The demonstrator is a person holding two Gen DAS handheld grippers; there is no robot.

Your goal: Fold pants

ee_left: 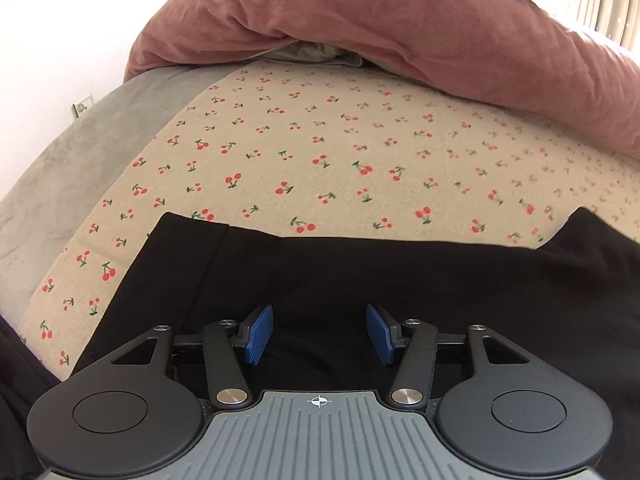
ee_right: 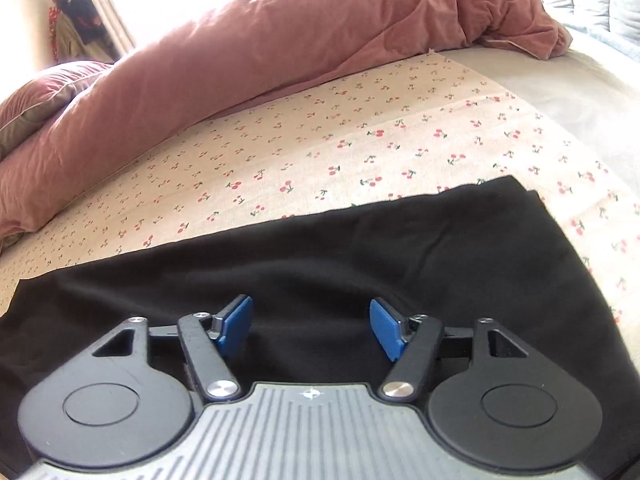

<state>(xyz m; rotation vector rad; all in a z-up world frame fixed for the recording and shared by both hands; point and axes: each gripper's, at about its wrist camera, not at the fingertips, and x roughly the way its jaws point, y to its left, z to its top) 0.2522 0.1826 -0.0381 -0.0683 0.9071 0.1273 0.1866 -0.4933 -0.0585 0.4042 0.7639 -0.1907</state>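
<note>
The black pants (ee_left: 360, 276) lie flat on a cherry-print sheet (ee_left: 304, 152) on the bed. In the left wrist view their waistband end (ee_left: 176, 264) is at the left, and the cloth runs off to the right. My left gripper (ee_left: 320, 330) hovers over the pants with its blue pads wide apart and nothing between them. In the right wrist view the pants (ee_right: 400, 248) lie across the frame, with a corner at the right (ee_right: 516, 188). My right gripper (ee_right: 310, 326) is over them, open and empty.
A bunched pink duvet (ee_left: 360, 12) lies along the far side of the bed, also in the right wrist view (ee_right: 240, 52). A grey sheet (ee_left: 72, 160) borders the cherry-print sheet (ee_right: 320, 148). A window with bright light is behind.
</note>
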